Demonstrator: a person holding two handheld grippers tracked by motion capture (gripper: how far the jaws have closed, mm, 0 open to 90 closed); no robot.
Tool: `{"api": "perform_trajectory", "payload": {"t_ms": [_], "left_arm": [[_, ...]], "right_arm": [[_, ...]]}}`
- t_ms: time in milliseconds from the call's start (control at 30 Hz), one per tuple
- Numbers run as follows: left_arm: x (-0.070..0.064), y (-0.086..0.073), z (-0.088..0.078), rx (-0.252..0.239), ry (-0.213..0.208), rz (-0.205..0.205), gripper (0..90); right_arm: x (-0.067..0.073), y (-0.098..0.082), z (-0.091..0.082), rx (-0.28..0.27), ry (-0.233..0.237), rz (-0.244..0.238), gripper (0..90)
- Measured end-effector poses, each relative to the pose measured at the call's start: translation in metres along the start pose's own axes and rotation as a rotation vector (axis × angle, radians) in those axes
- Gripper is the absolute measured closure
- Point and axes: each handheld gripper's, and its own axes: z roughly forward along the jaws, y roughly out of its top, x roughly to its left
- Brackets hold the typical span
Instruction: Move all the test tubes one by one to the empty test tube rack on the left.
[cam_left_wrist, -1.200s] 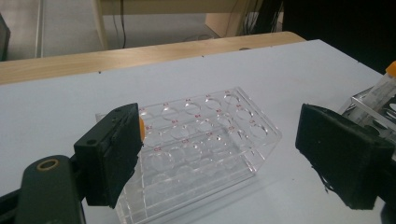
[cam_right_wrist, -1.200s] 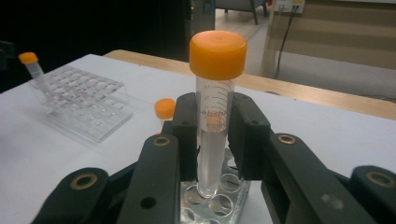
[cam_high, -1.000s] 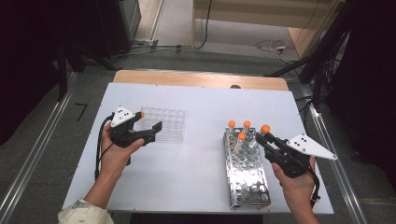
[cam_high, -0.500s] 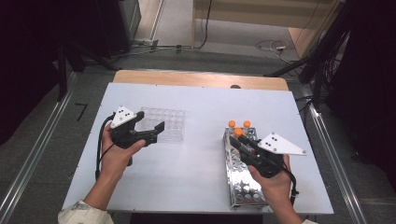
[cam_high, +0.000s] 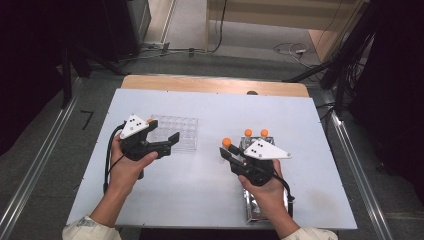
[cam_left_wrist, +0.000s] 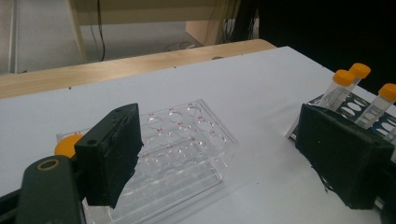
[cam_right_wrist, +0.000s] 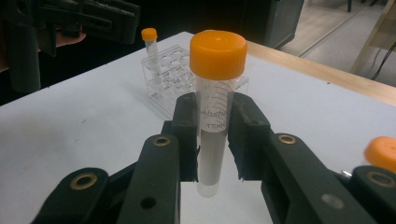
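with the right gripper (cam_right_wrist: 215, 140) clamped on the orange-capped tube (cam_right_wrist: 215, 102), keep it upright and lower it into a free well of the clear rack (cam_high: 175, 132) beside the wide-open left gripper (cam_high: 167, 142).

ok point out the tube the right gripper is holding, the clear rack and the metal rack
held tube (cam_right_wrist: 217, 53), right gripper view, on its orange cap
clear rack (cam_left_wrist: 187, 149), left gripper view, on its top plate of wells
metal rack (cam_high: 252, 210), high view, on its near end beside the wrist

Each tool is black, the left tool (cam_high: 167, 142) and the right tool (cam_high: 226, 152) alike, topped by a grey three-cornered plate with dark dots; brass-ringed pivots show, black cables trail, and the sleeves are pale.
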Motion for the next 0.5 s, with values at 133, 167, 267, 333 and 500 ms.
{"api": "perform_trajectory", "payload": {"t_ms": [133, 167, 267, 333, 500], "left_arm": [[-0.004, 0.000, 0.001, 0.005, -0.013, 0.007, 15.9], [-0.005, 0.000, 0.002, 0.006, -0.015, 0.010, 16.0], [-0.010, 0.000, 0.002, 0.010, -0.030, 0.014, 15.9], [-0.013, 0.000, 0.003, 0.011, -0.043, 0.018, 15.9], [-0.021, -0.001, 0.005, 0.015, -0.078, 0.025, 15.9]], "right_arm": [[0.006, 0.000, 0.011, 0.021, 0.011, -0.014, 71.1], [0.010, 0.000, 0.016, 0.035, 0.015, -0.024, 71.1], [0.013, 0.000, 0.022, 0.053, 0.018, -0.028, 71.1], [0.014, -0.001, 0.027, 0.066, 0.019, -0.028, 71.1], [0.018, -0.001, 0.036, 0.087, 0.025, -0.027, 71.2]]}}
